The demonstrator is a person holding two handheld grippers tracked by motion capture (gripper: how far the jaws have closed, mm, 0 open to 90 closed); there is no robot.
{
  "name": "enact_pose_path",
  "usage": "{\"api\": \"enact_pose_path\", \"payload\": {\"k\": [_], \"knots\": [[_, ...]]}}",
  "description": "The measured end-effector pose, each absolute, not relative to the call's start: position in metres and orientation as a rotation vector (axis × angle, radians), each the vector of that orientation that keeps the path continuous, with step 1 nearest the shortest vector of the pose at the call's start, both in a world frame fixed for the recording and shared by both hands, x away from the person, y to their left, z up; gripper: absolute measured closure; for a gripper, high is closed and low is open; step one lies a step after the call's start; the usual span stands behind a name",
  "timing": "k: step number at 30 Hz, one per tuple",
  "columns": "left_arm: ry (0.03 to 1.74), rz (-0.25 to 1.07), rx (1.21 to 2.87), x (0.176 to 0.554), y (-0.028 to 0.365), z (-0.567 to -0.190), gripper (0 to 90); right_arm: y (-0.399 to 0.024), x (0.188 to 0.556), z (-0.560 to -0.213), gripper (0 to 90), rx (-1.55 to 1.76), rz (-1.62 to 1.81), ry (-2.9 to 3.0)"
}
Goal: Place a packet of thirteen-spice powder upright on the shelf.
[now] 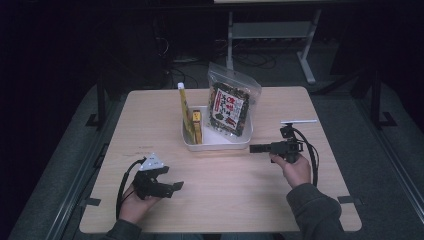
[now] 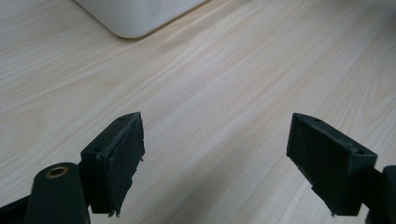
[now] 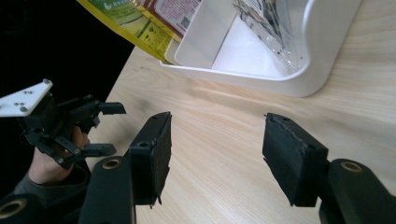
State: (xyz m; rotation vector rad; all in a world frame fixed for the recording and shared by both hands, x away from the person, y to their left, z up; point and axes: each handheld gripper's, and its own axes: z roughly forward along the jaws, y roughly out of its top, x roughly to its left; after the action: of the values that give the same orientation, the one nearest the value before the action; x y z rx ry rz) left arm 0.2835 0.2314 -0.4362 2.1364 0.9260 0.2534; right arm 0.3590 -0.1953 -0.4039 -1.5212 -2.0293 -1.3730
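Black left tongs carry a grey three-cornered plate; right tongs trail black cable; dark sleeves.

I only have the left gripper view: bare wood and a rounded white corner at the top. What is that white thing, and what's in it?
Observer: A white plastic tray. A clear snack bag with a red-and-white label stands leaning in it.
Operator: Anything else inside?
Observer: A tall yellow packet and a shorter yellow packet stand at its left end.
Operator: Where's the right claw?
Observer: The right claw is open and empty, just off the tray's right front corner.
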Motion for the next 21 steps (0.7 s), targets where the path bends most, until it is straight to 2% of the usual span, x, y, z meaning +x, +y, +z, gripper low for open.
{"api": "enact_pose_path", "payload": {"k": [21], "knots": [[0.937,0.251,2.139,0.284,0.232,-0.437,17.3,-0.223,0.337,-0.427,40.2,-1.525,-1.356,-2.045]]}}
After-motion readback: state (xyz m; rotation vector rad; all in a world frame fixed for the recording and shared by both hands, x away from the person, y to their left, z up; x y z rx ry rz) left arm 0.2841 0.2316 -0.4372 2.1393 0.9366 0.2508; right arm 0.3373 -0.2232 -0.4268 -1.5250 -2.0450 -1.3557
